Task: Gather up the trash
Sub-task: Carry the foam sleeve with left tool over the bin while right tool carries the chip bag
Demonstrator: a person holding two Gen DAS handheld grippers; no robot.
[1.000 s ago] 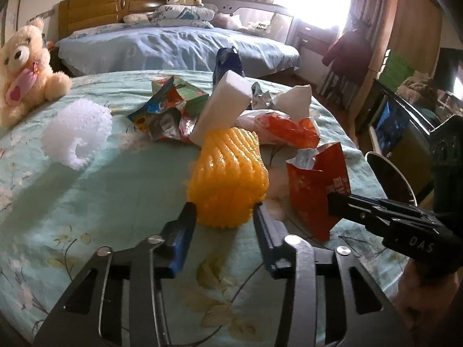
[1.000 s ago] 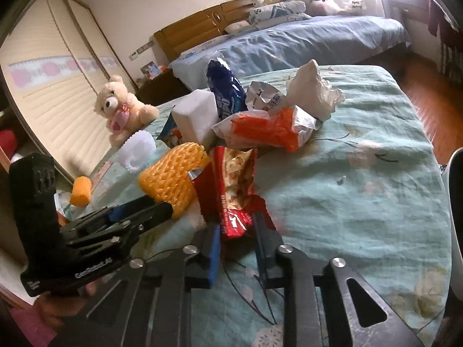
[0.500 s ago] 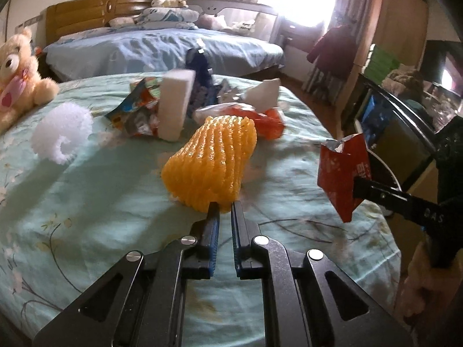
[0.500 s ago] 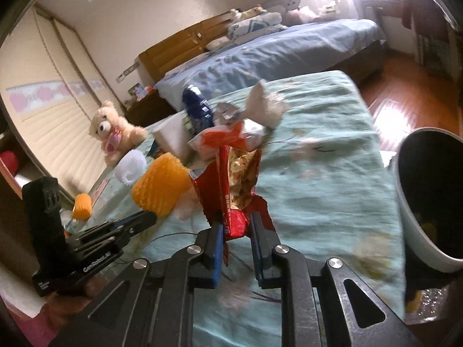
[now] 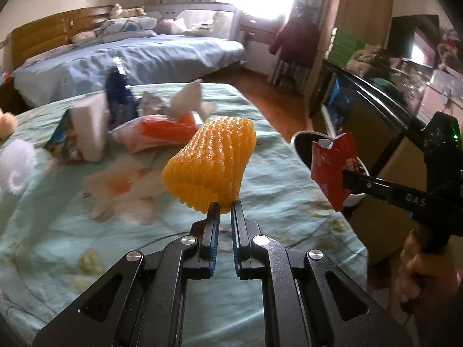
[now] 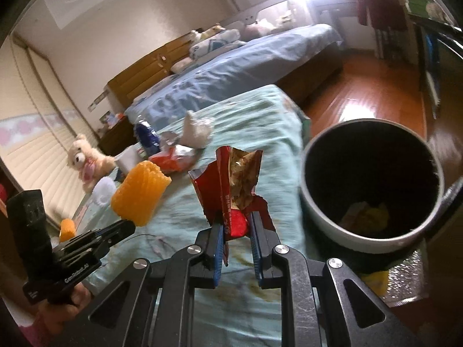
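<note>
both claws grip trash: left claw [image 5: 225,206] orange foam net [image 5: 210,164], right claw [image 6: 235,220] red wrapper [image 6: 228,190].

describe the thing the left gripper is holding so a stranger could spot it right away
Look over the table with the pale green floral cloth. Just above it, the left gripper pinches an orange foam fruit net by its lower edge. It is the only ribbed, bright orange mesh sleeve; the nearby litter is flat wrappers.

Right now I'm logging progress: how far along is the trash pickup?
Done: some scraps already lie in the bin. In hand: the left tool grips the orange foam net, the right tool the red wrapper, beside the bin. Left: wrappers and the white net on the bed.
</note>
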